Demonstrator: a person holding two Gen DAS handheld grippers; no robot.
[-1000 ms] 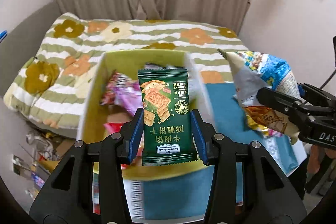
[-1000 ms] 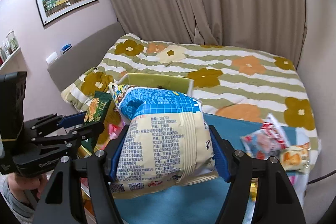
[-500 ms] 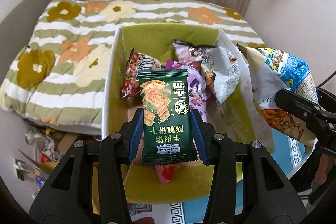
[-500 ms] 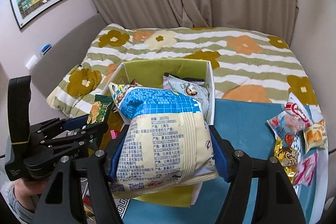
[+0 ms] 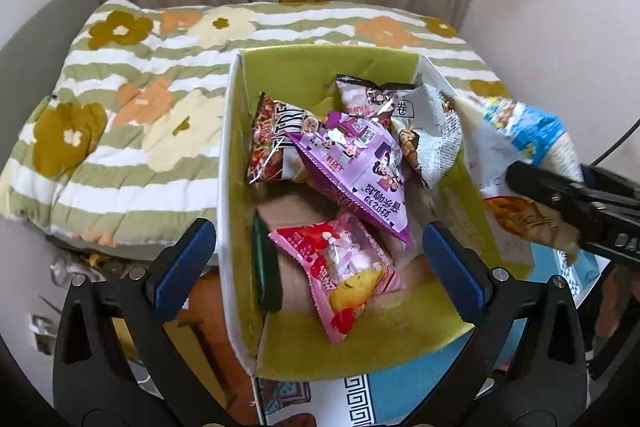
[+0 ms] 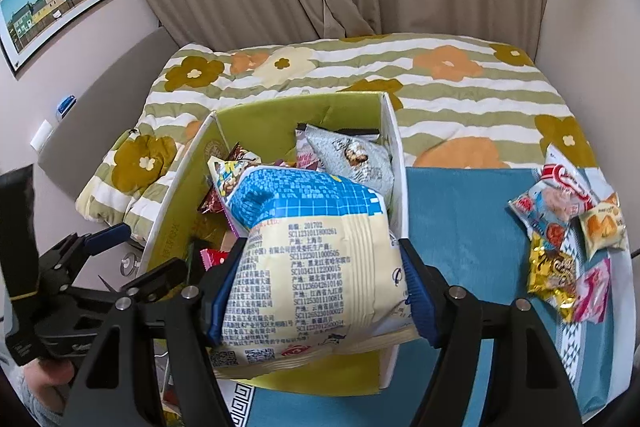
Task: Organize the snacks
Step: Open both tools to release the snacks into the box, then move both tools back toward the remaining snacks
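Item one, my left gripper (image 5: 318, 253): jaws spread wide and holding nothing, poised above the near end of the green-lined box (image 5: 360, 357), its blue-padded fingers (image 5: 186, 261) straddling the box's left wall and interior, tilted downward toward the contents. Item two, my right gripper (image 6: 320, 291): jaws clenched on the cream-and-blue snack bag (image 6: 316, 259), which stands upright between the pads, printed back facing the camera, held over the near right part of the box beside the left gripper. Item three, box contents: a green cracker packet (image 5: 265, 267) lying on edge against the left inner wall; a pink-red packet (image 5: 340, 267) on the floor near the front; a purple packet (image 5: 360, 167) resting across the middle; a dark red-brown packet (image 5: 276, 143) behind it to the left; a silver-grey packet (image 5: 424, 131) toward the back right corner. Item four, loose snacks (image 6: 568, 235): a cluster on the blue cloth (image 6: 460, 219), well apart from the box on its right. Item five, surroundings: a floral striped quilt (image 6: 440, 75) beyond the box.
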